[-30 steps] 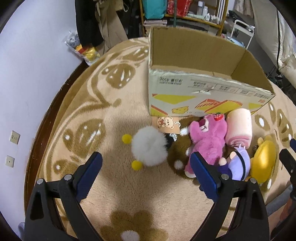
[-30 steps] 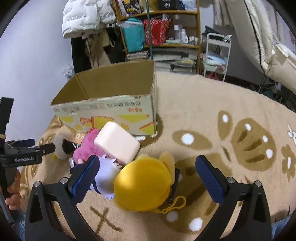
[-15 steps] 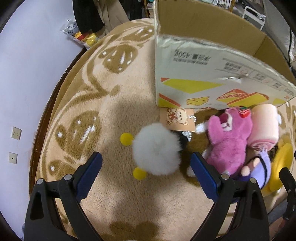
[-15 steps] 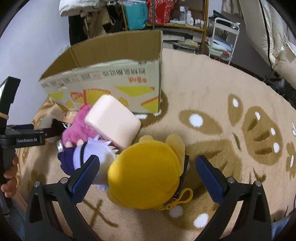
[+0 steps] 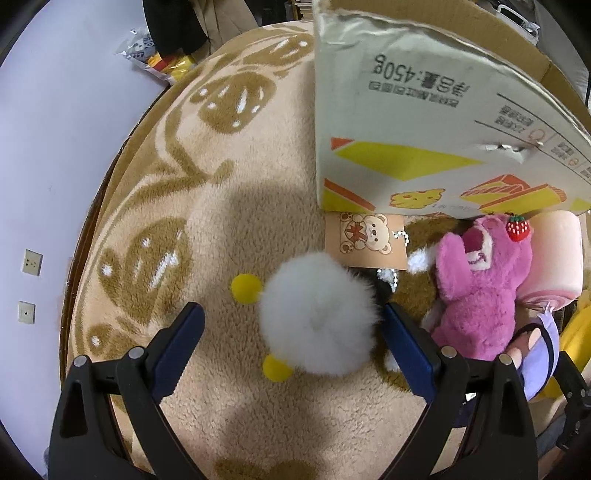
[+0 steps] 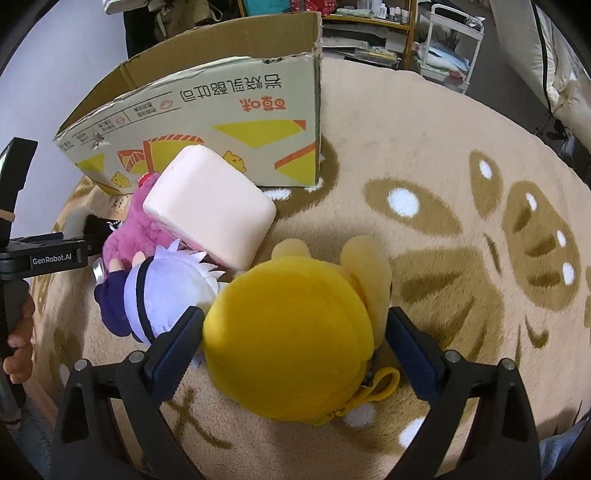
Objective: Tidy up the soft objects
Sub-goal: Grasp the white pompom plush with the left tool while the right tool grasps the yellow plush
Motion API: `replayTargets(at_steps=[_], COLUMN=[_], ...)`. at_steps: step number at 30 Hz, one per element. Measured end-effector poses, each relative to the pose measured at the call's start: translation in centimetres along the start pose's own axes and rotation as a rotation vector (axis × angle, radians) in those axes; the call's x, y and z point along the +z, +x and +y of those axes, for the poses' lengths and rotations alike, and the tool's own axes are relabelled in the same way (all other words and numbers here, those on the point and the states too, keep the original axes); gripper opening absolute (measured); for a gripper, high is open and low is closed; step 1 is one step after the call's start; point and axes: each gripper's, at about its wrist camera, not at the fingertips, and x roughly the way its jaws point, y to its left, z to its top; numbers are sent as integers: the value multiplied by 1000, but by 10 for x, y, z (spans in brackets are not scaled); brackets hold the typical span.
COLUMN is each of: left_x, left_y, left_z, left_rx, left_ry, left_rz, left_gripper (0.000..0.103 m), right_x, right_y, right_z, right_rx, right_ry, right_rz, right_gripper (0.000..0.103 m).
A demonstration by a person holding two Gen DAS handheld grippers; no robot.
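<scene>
A white fluffy plush [image 5: 317, 314] with yellow pom-poms lies on the carpet between the open jaws of my left gripper [image 5: 291, 334]. A pink bear plush [image 5: 484, 291], a pink roll cushion [image 5: 554, 258] and a purple doll [image 5: 541, 354] lie to its right, in front of the open cardboard box [image 5: 424, 122]. In the right wrist view, a yellow round plush [image 6: 291, 339] sits between the open jaws of my right gripper [image 6: 295, 338]. The purple doll [image 6: 162, 291], roll cushion [image 6: 210, 206] and box [image 6: 229, 110] lie beyond it.
A bear-print card [image 5: 365, 240] with a bead chain lies by the box corner. The patterned beige carpet [image 6: 461, 229] extends right. Shelves and a white cart [image 6: 443, 33] stand behind; a wall [image 5: 55, 147] runs along the left.
Both grippers moved forward and down. The white plush now lies between the left jaws, and the yellow plush between the right jaws. Both stay open.
</scene>
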Motion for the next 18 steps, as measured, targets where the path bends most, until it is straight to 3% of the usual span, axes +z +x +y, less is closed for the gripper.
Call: replayTargets(at_steps=[10, 13, 15, 18], left_x=[7, 8, 4, 3], left_y=[10, 12, 9, 8], left_z=[0, 2, -1, -3], left_rx=[1, -7, -22, -43], left_ry=[23, 20, 19, 28], left_rz=[-11, -11, -8, -11], left_gripper=[94, 85, 82, 68], right_x=[2, -1, -2, -3], right_y=[-1, -3, -2, -2], right_z=[-1, 0, 2, 3], right_rx=[34, 47, 34, 31], right_ry=[7, 16, 8, 4], right_rz=[11, 26, 31, 29], right_gripper=[101, 100, 92, 89])
